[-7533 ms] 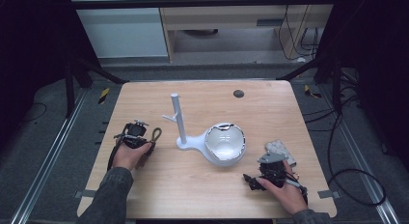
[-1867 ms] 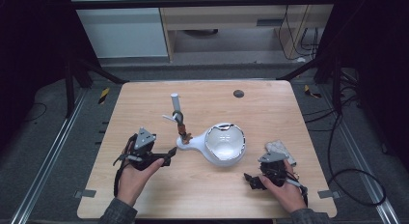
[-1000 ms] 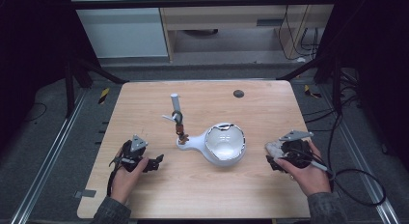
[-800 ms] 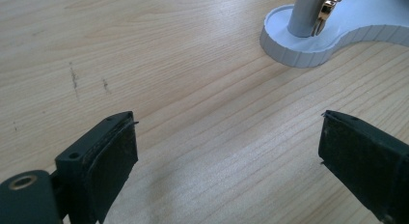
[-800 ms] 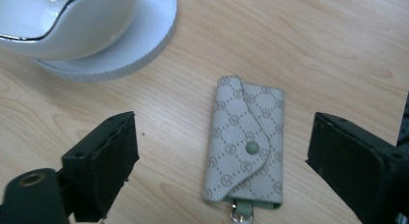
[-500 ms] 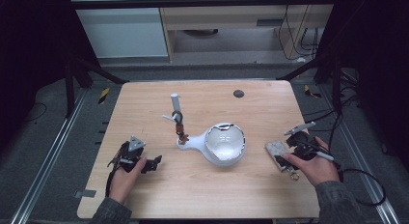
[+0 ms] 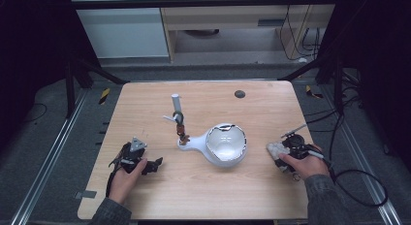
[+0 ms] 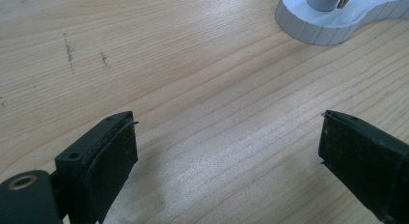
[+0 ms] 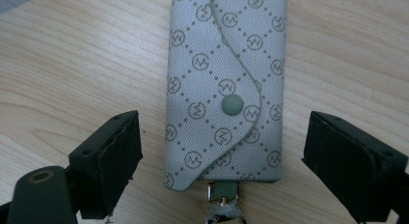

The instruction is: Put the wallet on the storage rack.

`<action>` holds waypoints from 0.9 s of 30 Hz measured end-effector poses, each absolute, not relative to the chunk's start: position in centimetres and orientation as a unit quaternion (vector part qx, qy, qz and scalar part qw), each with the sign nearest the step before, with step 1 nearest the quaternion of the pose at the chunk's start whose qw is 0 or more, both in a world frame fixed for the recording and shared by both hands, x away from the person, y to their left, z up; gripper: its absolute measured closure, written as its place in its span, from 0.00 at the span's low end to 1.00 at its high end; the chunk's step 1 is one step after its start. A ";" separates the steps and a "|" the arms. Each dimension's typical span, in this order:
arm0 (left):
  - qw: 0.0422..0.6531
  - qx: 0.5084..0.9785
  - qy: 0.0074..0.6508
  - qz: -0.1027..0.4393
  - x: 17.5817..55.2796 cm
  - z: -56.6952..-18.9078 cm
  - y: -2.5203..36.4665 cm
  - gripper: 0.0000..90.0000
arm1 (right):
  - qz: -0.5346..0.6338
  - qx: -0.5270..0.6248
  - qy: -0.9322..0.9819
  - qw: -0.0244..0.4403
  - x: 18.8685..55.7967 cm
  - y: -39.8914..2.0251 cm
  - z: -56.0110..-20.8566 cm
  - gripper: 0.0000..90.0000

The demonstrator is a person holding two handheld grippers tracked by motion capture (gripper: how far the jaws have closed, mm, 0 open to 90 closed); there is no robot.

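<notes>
Key pouch (image 9: 224,91) flat on desk (image 7: 252,196) near right edge, snap flap closed, metal clip at near end. Right gripper (image 9: 222,166) over it, jaws wide apart either side, not touching. No grasp yet; lifting apparently still to do. Left gripper (image 8: 226,161) spread wide over bare wood, toward left edge. White stand (image 7: 180,123) with bowl (image 7: 226,145) mid-desk; small item on its post unclear. Purpose unstated.

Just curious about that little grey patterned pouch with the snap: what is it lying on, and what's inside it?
The pouch lies flat on the bare wooden table, between the open right claw. Its flap is snapped shut, so the contents are hidden; a metal clip pokes out one end.
</notes>
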State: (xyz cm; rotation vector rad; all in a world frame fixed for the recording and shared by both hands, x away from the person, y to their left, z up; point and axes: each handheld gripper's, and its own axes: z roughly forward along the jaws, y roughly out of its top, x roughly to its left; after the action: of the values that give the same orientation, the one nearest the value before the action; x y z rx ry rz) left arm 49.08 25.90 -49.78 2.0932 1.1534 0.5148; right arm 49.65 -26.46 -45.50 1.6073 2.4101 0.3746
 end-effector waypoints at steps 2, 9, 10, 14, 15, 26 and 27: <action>0.336 0.807 0.444 0.197 49.1 -49.9 25.8 0.07 | 0.122 0.550 0.819 0.109 49.7 -26.5 -45.8 0.15; 0.327 0.809 0.450 0.192 49.3 -50.2 25.8 0.06 | 0.118 0.554 0.818 0.099 49.9 -26.9 -46.5 0.17; 0.327 0.809 0.450 0.191 49.3 -50.2 25.9 0.06 | 0.118 0.555 0.818 0.098 49.8 -26.9 -46.5 0.18; 0.328 0.807 0.454 0.188 49.4 -50.3 25.9 0.06 | 0.118 0.554 0.818 0.101 49.7 -26.9 -46.6 0.21; 0.326 0.808 0.453 0.186 49.4 -50.3 25.9 0.06 | 0.118 0.553 0.818 0.101 49.7 -26.9 -46.6 0.22; 0.326 0.809 0.451 0.190 49.4 -50.4 25.8 0.06 | 0.110 0.540 0.828 0.108 49.7 -26.7 -46.9 0.32; 0.326 0.809 0.452 0.190 49.3 -50.4 25.8 0.06 | 0.109 0.537 0.829 0.109 49.7 -26.7 -46.8 0.32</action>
State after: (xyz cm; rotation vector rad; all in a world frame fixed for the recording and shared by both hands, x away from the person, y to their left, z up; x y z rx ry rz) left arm 49.35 25.78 -50.45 2.1194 1.1836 0.4979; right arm 49.69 -26.69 -46.79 1.5802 2.4372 0.3212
